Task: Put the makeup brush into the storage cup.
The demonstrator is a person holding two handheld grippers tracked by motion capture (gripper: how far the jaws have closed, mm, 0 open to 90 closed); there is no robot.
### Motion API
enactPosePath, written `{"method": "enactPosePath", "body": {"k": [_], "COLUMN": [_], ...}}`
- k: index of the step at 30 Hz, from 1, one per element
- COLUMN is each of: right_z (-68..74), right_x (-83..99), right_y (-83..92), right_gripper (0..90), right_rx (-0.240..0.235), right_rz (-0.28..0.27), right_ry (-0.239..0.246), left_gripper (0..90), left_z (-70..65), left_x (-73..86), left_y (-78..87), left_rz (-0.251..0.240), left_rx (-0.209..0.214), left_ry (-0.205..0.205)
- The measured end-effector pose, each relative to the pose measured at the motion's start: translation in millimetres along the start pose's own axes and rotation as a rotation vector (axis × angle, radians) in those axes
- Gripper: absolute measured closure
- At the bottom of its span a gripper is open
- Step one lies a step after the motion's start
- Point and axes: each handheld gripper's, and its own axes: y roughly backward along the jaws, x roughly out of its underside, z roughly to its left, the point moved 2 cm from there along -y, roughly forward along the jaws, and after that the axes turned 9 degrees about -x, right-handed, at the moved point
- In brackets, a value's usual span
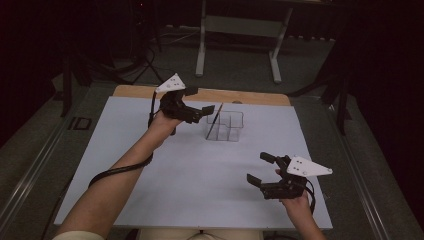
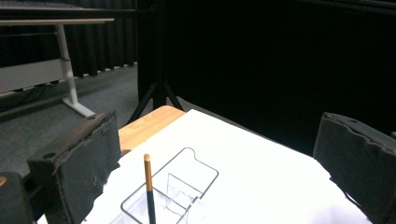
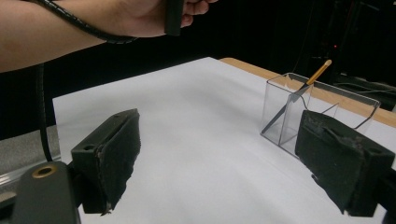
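**Hovering beside the clear organiser, pencil already standing inside**

Hanging just left of the clear organiser (image 1: 226, 126), the left tool (image 1: 199, 113) has its jaws spread wide and holds nothing. The pencil (image 1: 215, 121) leans in the organiser's near-left compartment, tip down, its tan end up and tilted toward the far right. The pencil looks freshly placed, so the step in hand is probably backing the tool away cleanly. Best done by lifting straight back and up, keeping both pads clear of the pencil's raised end; a brush there could tip the light organiser.

The right tool (image 1: 264, 170) waits low at the near right of the table (image 1: 150, 200), jaws likewise parted and empty, well apart from the organiser.

Materials: tool pads are black foam, worn and ragged at the edges. Organiser is thin transparent plastic with rounded corners and inner dividers. Pencil is slim, dark-bodied, tan-ended. The table carries a smooth white sheet; a wood edge shows at the far side.
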Motion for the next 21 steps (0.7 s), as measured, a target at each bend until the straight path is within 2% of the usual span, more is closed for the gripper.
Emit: {"method": "enactPosePath", "body": {"k": [5, 9, 21], "right_z": [0.2, 0.2, 0.3], "right_x": [-0.3, -0.7, -2.0], "right_y": [-1.1, -0.8, -0.3], "right_gripper": [14.2, 14.2, 14.2], "right_rx": [-0.001, -0.003, -0.001], "right_rz": [0.003, -0.001, -0.005], "right_ry": [0.004, 0.006, 0.008], "left_gripper": [1.7, 1.7, 1.7], "left_z": [-0.9, -2.1, -6.5], "left_x": [0.7, 0.2, 8.2], "left_y": [14.9, 25.7, 50.0], "left_rz": [-0.012, -0.024, -0.017], "left_rx": [-0.005, -0.008, -0.011], "left_ry": [-0.016, -0.013, -0.025]}}
